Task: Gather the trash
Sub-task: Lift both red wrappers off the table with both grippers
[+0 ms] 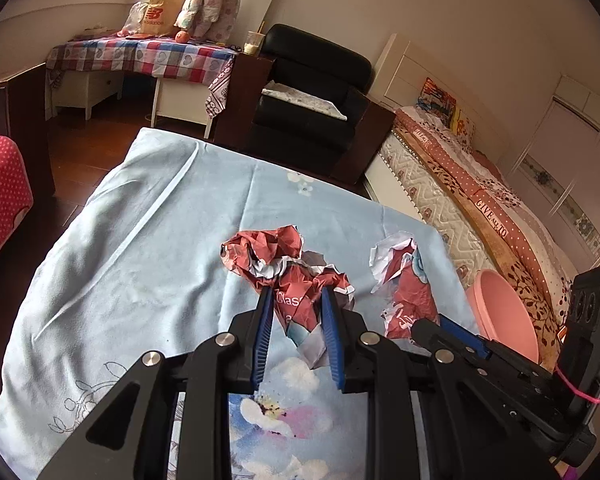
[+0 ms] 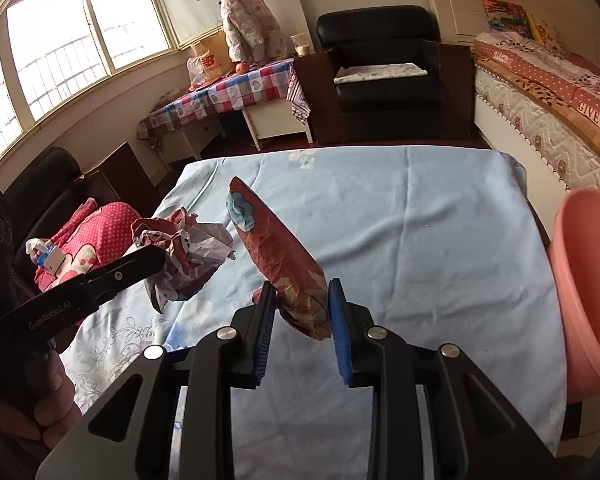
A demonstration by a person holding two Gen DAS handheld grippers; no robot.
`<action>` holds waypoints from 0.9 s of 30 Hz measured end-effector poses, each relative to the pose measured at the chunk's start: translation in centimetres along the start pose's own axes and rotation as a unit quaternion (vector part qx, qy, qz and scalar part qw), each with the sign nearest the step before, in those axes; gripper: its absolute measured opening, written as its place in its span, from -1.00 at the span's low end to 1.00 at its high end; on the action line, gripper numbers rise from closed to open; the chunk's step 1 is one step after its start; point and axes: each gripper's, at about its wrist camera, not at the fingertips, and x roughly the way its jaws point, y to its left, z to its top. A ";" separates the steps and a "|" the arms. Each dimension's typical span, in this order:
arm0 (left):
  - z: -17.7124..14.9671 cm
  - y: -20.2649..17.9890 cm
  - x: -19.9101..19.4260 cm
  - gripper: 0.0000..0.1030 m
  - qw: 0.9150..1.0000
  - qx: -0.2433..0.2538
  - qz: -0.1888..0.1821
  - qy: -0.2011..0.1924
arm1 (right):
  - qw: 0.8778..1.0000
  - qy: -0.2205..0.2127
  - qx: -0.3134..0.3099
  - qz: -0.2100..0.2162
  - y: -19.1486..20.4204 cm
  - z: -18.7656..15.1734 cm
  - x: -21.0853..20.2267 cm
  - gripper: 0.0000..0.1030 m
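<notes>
trash: two paper wads. left tongs pinch wad one, frame centre, on worktop. right tongs pinch wad two, lifted. basin, right edge; nothing visibly binned yet.

Black armchair, checked desk

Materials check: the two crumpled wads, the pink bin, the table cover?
Wads: printed paper, glossy-looking; sharp creases, white reverse. Pink bin: likely plastic; smooth, uniform, thin rim. Table cover: soft matte fabric; folds and drape.
</notes>
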 end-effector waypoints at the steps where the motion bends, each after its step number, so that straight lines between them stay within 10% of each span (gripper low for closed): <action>1: -0.1 -0.5 -0.1 -0.54 1.000 0.005 -0.002 0.000 | 1.000 -0.002 0.004 -0.002 -0.3 -0.1 -0.4 -0.46; 27: -3.1 -14.6 1.9 -0.54 0.987 0.154 -0.038 0.006 | 0.989 -0.068 0.099 -0.087 -8.6 -3.0 -9.3 -0.46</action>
